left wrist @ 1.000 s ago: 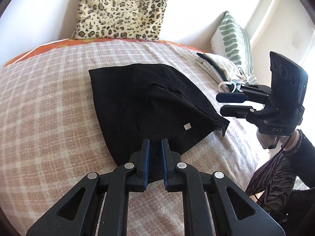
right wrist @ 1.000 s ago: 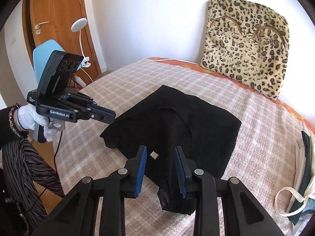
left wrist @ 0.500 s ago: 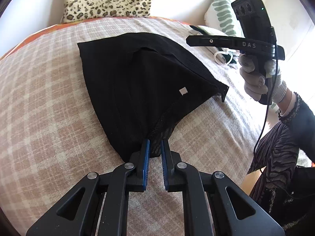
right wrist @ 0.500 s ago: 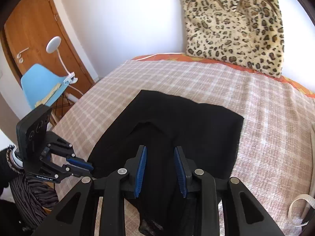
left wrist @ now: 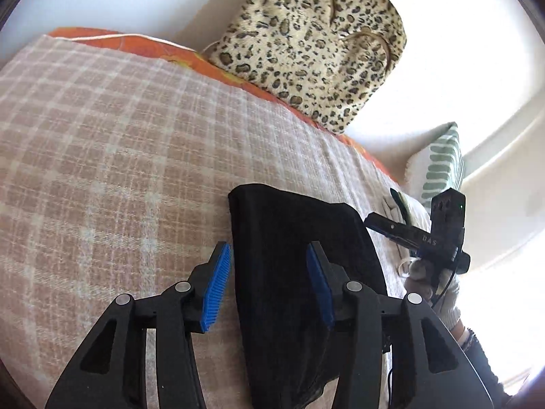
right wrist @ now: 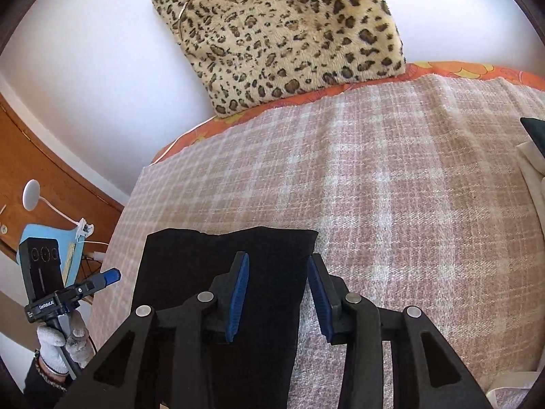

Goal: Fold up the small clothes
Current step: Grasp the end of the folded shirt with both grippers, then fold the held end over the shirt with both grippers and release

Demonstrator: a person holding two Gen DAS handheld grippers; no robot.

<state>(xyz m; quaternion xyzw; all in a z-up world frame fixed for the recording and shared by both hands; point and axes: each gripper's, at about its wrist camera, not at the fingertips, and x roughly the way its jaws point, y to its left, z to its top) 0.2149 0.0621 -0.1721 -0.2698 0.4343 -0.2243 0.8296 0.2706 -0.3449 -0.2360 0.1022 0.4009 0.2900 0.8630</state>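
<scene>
A black garment [left wrist: 289,238] lies folded into a narrow strip on the checked blanket [left wrist: 119,136]. My left gripper [left wrist: 269,286] hovers over the strip's left edge; its jaws are opening and the blue pads stand clear of the cloth beneath them. In the right wrist view the same garment [right wrist: 204,255] runs under my right gripper [right wrist: 277,298], whose jaws are opening above its right edge without pressing on it. A gloved hand holds the right gripper [left wrist: 369,221] just past the garment's right side. The left gripper [right wrist: 112,276] shows at the bed's left edge.
A leopard-print cushion [left wrist: 313,44] leans on the wall at the head of the bed. A green striped pillow [left wrist: 439,167] and folded clothes [right wrist: 531,156] sit to the right. A wooden door [right wrist: 34,156], blue chair [right wrist: 51,248] and white lamp [right wrist: 30,194] stand left of the bed.
The left gripper, shut on the black cloth before, has opened and let it go. The garment went from a wide spread to a narrow folded strip. Both grippers rolled and moved across the bed.
</scene>
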